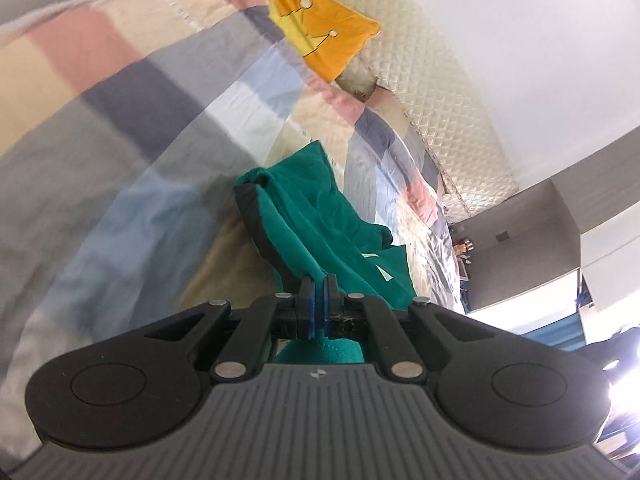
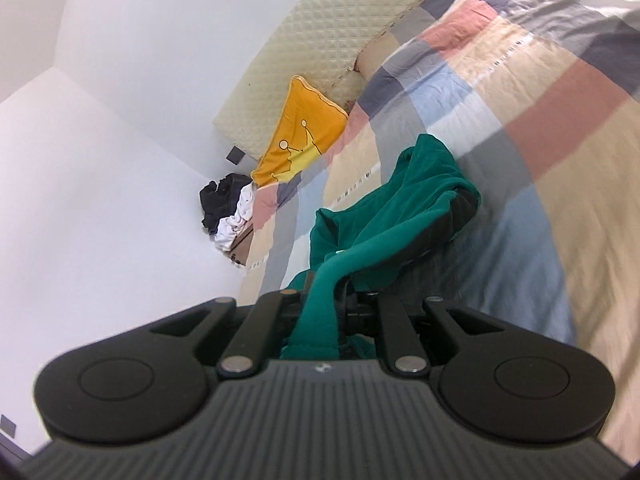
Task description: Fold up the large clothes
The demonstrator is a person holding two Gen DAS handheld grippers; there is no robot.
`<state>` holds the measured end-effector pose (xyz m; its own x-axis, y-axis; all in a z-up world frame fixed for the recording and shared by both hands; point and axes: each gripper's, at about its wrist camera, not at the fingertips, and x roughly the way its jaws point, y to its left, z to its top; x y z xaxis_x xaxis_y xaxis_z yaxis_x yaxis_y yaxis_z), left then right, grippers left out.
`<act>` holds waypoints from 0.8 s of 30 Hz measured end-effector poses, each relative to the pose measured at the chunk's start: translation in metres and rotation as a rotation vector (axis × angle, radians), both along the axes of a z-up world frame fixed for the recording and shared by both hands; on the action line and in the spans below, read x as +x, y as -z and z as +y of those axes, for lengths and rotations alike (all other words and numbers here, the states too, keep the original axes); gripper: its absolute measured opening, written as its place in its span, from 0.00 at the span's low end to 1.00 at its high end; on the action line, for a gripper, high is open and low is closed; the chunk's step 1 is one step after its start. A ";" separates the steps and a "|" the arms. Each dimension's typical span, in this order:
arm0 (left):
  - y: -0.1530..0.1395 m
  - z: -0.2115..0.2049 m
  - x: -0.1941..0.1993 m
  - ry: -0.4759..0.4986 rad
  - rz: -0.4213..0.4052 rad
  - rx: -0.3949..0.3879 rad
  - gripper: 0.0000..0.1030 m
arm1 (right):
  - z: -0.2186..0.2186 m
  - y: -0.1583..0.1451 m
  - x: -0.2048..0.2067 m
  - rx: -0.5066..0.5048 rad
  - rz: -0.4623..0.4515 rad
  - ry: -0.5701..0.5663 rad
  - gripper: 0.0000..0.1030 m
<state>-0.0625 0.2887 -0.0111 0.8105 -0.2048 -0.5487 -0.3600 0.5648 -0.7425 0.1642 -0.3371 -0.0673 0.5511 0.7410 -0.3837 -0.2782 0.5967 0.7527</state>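
A teal green garment with a dark band along one edge hangs lifted above a patchwork bedspread. My left gripper is shut on an edge of the cloth, its blue pads pressed together with green fabric above and below them. In the right wrist view the same green garment stretches away over the bedspread. A thick fold of it runs down through my right gripper, which is shut on it; the fabric hides the fingertips.
An orange cushion leans on a cream quilted headboard by the white wall. A heap of black and white clothes lies beside the bed's corner. Dark furniture stands past the bed's far end.
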 end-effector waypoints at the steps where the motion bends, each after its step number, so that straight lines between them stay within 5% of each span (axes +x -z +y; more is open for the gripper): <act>1: 0.004 -0.004 -0.009 0.000 0.002 -0.011 0.04 | -0.004 0.003 -0.008 0.004 0.009 0.005 0.12; 9: 0.028 -0.009 0.009 0.005 0.028 -0.039 0.04 | -0.001 0.033 -0.002 0.029 0.088 0.064 0.13; 17: 0.039 0.023 0.122 -0.154 0.040 -0.039 0.04 | 0.010 0.062 0.079 0.113 0.137 0.239 0.13; 24: 0.060 0.048 0.218 -0.241 0.149 0.025 0.05 | 0.030 0.099 0.131 0.169 0.202 0.385 0.13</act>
<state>0.1558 0.3367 -0.0713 0.7439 -0.0015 -0.6682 -0.5904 0.4670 -0.6583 0.2954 -0.3070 -0.1659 0.7247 0.5586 -0.4034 0.1016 0.4924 0.8644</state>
